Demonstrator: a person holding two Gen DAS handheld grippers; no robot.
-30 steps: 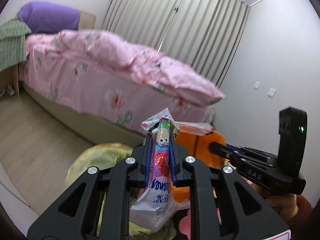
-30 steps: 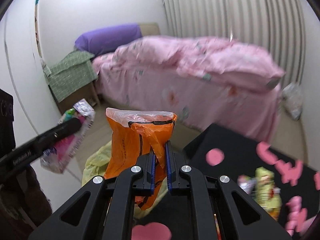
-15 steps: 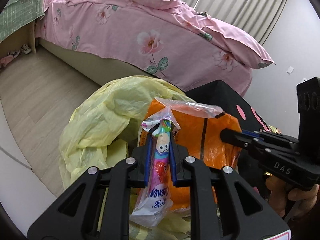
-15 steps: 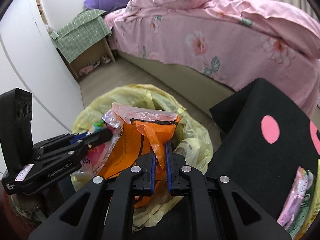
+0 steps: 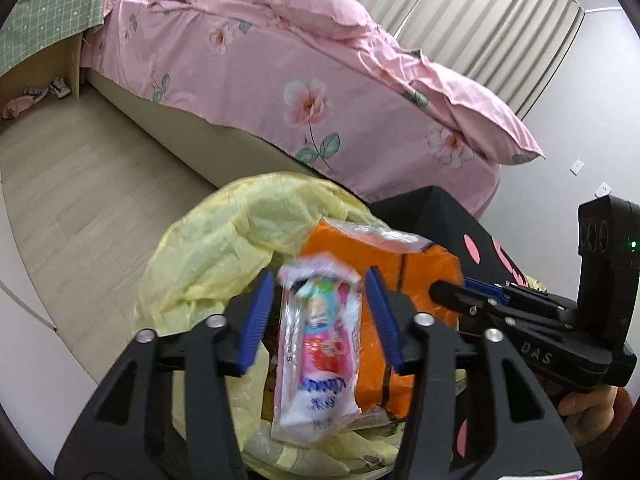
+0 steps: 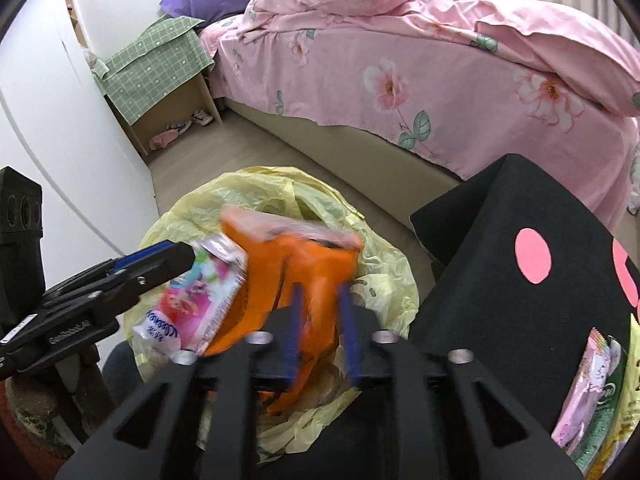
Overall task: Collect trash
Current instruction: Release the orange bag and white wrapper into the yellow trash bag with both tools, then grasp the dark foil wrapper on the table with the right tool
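Room evenly and softly lit; brightest wall patch seen upper left in right wrist view, source itself not seen. Shadows faint, mostly under bed (image 5: 224, 140) edge. No strong glare (only small sheen on yellow bag (image 5: 224, 240)). Heavy fisheye bending at edges, dark vignette in corners. Pink wrapper (image 5: 316, 344) motion-blurred in left wrist view; orange bag (image 6: 316, 268) and right claw (image 6: 320, 324) fingers smeared in right wrist view. Bed and floor rendered sharp.

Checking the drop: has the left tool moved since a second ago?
Yes. The left tool has come down from level with the pink bed to over the yellow bag; its jaws have just been opening, the pink wrapper loose between them.
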